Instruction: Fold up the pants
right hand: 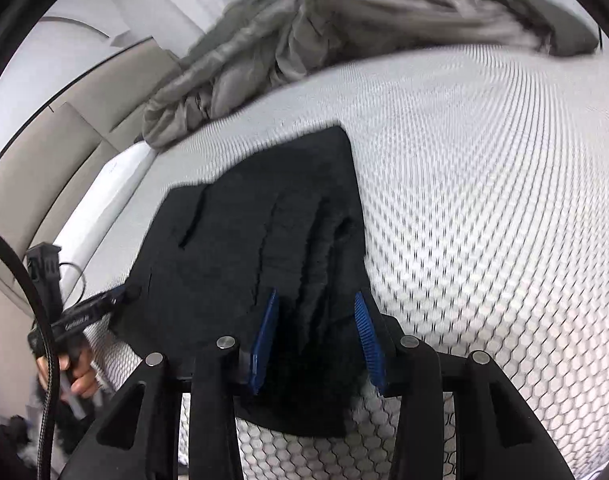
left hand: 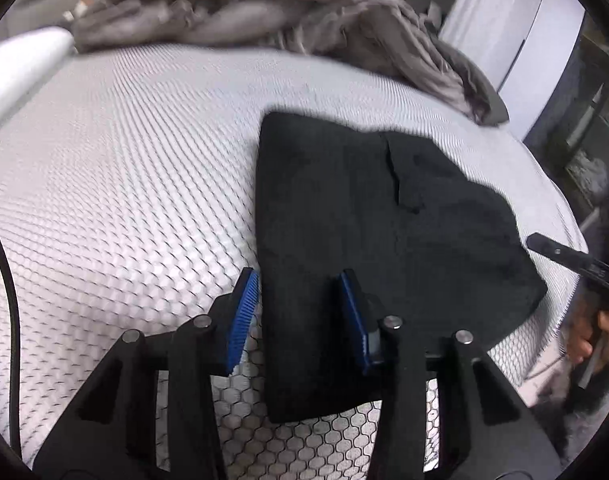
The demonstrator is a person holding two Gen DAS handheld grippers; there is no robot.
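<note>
Black pants (left hand: 384, 240) lie folded into a compact stack on the white honeycomb-patterned bed (left hand: 124, 180). My left gripper (left hand: 300, 318) hovers at the stack's near left edge; one blue pad stands outside the edge and the other over the cloth, with the jaws apart and not pinching. In the right wrist view the pants (right hand: 264, 232) show bunched folds along their right side. My right gripper (right hand: 318, 340) straddles those folds at the near edge, its pads clear of the cloth. Each view catches the other gripper at the frame's side, held in a person's hand (right hand: 72, 376).
A rumpled grey blanket (left hand: 264, 8) (right hand: 344, 12) is piled along the far side of the bed. A black cable (left hand: 4, 280) runs down the left edge. The bed (right hand: 484, 200) spreads wide to the right of the pants. A beige padded panel (right hand: 44, 140) borders the bed.
</note>
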